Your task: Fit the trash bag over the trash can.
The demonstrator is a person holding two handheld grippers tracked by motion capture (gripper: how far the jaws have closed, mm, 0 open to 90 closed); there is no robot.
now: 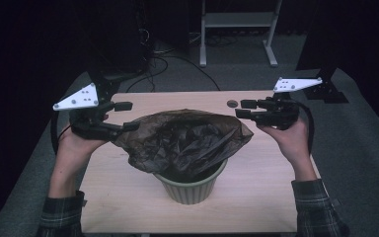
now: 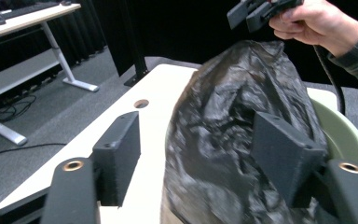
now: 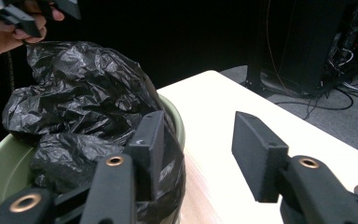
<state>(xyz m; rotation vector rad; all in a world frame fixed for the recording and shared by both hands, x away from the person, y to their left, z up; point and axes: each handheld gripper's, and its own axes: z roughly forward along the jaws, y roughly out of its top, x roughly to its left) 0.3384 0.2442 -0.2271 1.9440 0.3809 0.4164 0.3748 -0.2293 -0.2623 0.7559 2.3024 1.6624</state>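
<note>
Pale wooden table, both tongs apart, touching black bag (nothing clamped).

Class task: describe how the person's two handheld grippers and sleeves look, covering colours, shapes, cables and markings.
Both the left gripper and right gripper are black, with flat rectangular jaws, brass-coloured rivets, a white triangular plate with dark dots, and a trailing black cable. The sleeves are dark plaid.
</note>
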